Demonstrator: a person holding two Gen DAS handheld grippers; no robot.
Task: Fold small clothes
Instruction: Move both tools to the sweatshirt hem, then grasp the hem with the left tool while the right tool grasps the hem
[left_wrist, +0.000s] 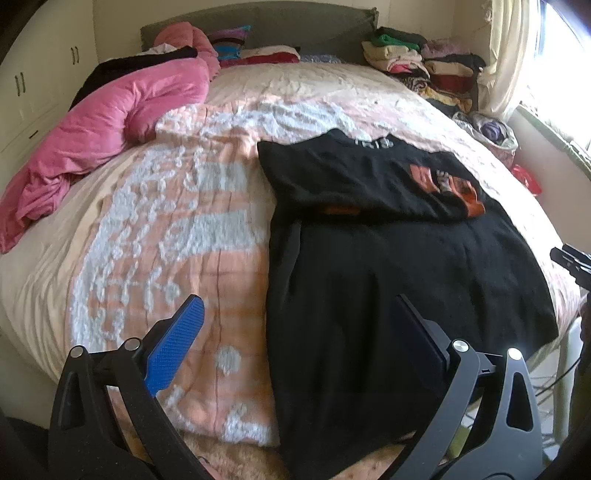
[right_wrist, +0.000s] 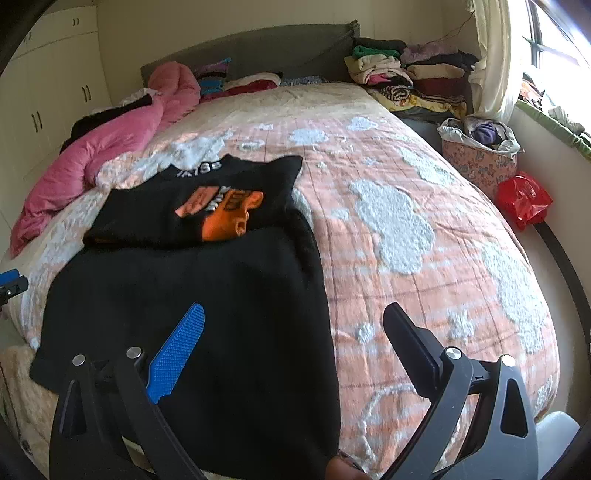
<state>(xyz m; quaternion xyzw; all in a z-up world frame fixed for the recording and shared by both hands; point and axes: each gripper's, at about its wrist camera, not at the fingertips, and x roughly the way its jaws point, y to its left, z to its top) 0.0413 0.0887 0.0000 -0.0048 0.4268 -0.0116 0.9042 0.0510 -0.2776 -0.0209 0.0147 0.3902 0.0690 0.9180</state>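
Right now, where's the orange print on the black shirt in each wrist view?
Left wrist: orange print right of centre, on the far folded part of the black shirt.
Right wrist: orange print left of centre, upper part of the shirt.
Shared landmark: pink duvet along the bed's left edge.

I can't read the white lettering on the folded black shirt; the black garment beneath runs behind my tongs.
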